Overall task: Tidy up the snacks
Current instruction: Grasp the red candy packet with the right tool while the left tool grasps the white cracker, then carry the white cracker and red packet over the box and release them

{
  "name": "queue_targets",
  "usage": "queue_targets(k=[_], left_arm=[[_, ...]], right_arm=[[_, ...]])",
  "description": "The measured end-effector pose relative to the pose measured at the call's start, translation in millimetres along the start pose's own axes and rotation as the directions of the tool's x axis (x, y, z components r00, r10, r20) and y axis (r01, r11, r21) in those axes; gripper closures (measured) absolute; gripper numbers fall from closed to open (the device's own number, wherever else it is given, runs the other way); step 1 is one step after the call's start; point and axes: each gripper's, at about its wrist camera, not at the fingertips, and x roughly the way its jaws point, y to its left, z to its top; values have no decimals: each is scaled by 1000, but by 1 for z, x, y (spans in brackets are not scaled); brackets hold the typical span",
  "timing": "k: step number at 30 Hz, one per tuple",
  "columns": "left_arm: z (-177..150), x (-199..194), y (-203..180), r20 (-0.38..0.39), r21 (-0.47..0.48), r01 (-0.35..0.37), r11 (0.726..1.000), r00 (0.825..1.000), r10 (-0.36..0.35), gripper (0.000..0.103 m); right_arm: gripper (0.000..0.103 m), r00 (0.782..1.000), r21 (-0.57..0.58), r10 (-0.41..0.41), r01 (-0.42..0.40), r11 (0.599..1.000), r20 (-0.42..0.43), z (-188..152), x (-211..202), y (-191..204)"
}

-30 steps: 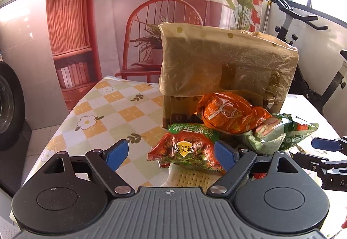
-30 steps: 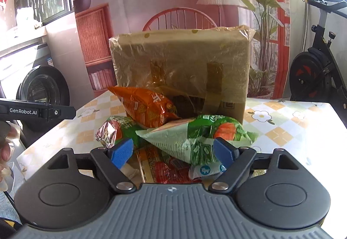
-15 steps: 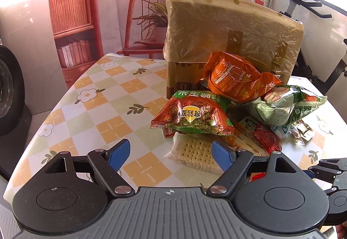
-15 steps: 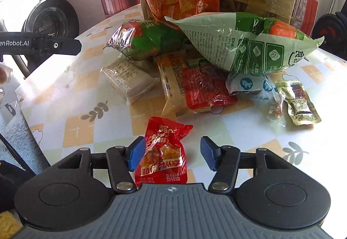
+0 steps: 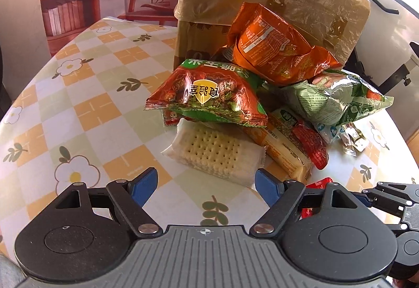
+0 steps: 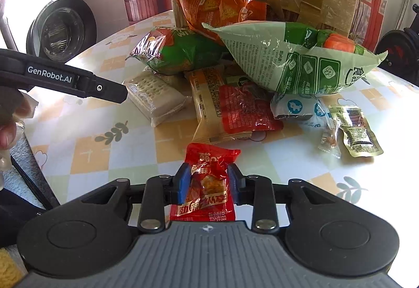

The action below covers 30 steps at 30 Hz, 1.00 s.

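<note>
A pile of snacks lies on the flowered table in front of a wrapped cardboard box (image 5: 272,0). My right gripper (image 6: 208,184) is shut on a small red snack packet (image 6: 207,178) near the table's front edge. My left gripper (image 5: 205,183) is open and empty, just short of a clear-wrapped cracker pack (image 5: 214,152). Behind the crackers lie a red-green bag (image 5: 209,94), an orange bag (image 5: 275,47) and a pale green bag (image 5: 332,99). A yellow-red flat pack (image 6: 227,105) lies in the middle of the pile.
Two small sachets (image 6: 353,131) lie at the pile's right side. The left gripper's arm (image 6: 65,78) crosses the right wrist view at left. The table (image 5: 78,110) has bare checked cloth to the left. A washing machine (image 6: 60,26) stands beyond the table edge.
My right gripper has closed on the small red packet. My left gripper has tilted down and moved closer to the cracker pack, still open.
</note>
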Motion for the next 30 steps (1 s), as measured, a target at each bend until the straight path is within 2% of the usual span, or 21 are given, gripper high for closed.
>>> queue_targets(k=[3,6,10,13,17,22,25,29,30], left_arm=[[6,20,3,-29,-116,21,993,999,-24,20],[16,39,4,-47,-178,-35,983,999,27,20],[27,57,-2,-54,-209,-79,975,996,69,18],[32,66,-14,-45,-169,-146,975,989,141,16],[27,71,-27,-44,-54,-226,973,974,224,15],[14,54,-23,-35,-3,-237,972,971,237,16],[5,43,-15,-4,12,-231,973,973,231,26],[1,31,-11,-4,20,-212,977,977,212,51],[1,29,-11,-7,24,-207,978,978,207,53]], right_arm=[[71,1000,5,1,-1,1000,1,0,-1,-3],[71,1000,2,6,-6,1000,2,1,-1,-5],[71,1000,0,7,-7,1000,4,1,-1,-5],[71,1000,4,8,-8,1000,6,1,0,-5],[71,1000,17,11,-11,1000,11,0,1,-6],[70,1000,34,14,-14,999,14,0,1,-9],[70,1000,37,13,-13,999,15,-1,3,-8],[67,1000,36,5,-5,999,9,-1,5,-6],[65,1000,35,4,-4,999,6,-1,6,-6]])
